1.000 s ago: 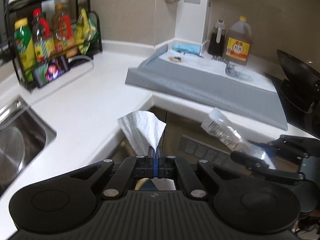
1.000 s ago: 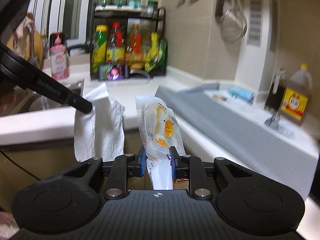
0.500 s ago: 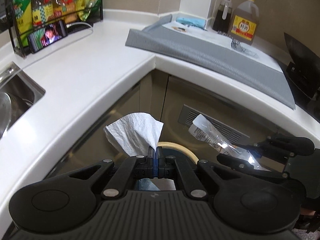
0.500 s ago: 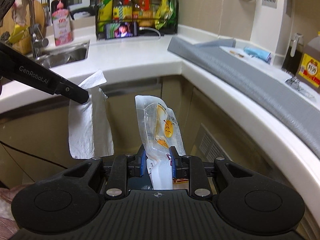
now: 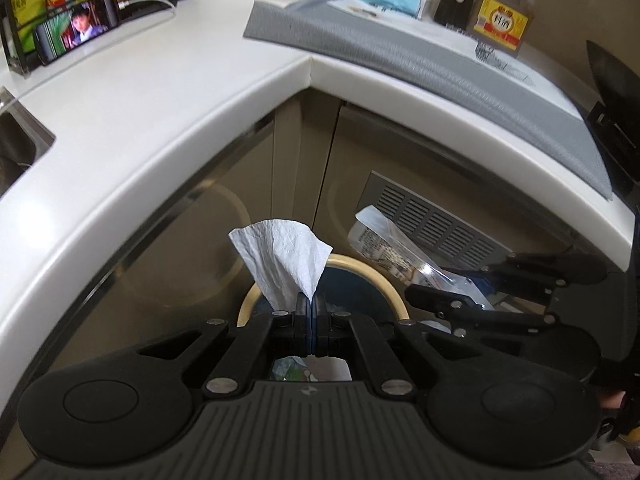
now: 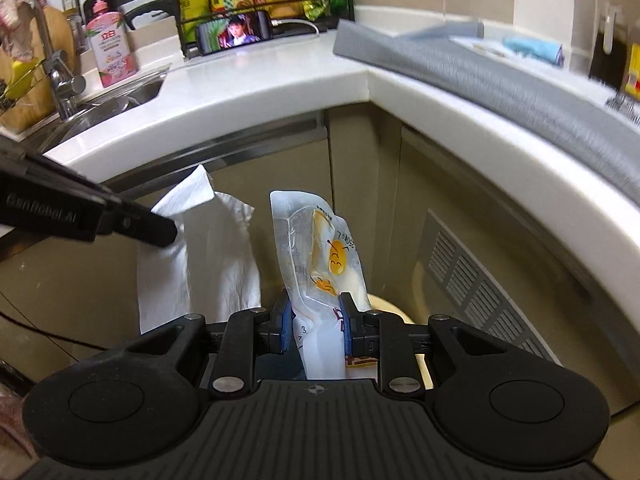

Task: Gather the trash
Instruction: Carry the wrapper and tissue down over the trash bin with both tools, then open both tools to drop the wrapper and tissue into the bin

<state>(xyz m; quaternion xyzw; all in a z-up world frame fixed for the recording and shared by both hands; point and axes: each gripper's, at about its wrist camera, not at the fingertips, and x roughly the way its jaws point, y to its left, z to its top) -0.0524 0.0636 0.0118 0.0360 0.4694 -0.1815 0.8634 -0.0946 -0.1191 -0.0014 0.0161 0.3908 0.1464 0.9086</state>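
My left gripper (image 5: 311,312) has its jaws pinched fully together on a white paper tissue (image 5: 286,258), thin, embossed and crumpled; it fans up from the pads in a soft wedge. In the right wrist view the same tissue (image 6: 208,256) hangs limp as a creased sheet from the black fingertips (image 6: 160,232).

My right gripper (image 6: 316,320) clamps a plastic pouch (image 6: 320,256) between blue pads, jaws part closed around its squeezed neck. Pouch is clear and glossy, wrinkled, printed with yellow smiley shapes and small text. From the left wrist view it (image 5: 384,240) shows as a shiny crinkled film with fine print.

Just below both grippers sits a round bin (image 5: 384,284) with a smooth cream rim and a dark inside; some crumpled scraps show in it under my left jaws. The tissue and pouch are held over it, near each other.

Behind is a beige glossy cabinet front with a slatted grey vent (image 5: 432,220). Above it curves a smooth white countertop (image 5: 152,92) with a rounded edge. A ribbed grey mat (image 5: 440,64) lies on the right run. A phone (image 6: 236,32) with a lit screen leans at a black wire rack.
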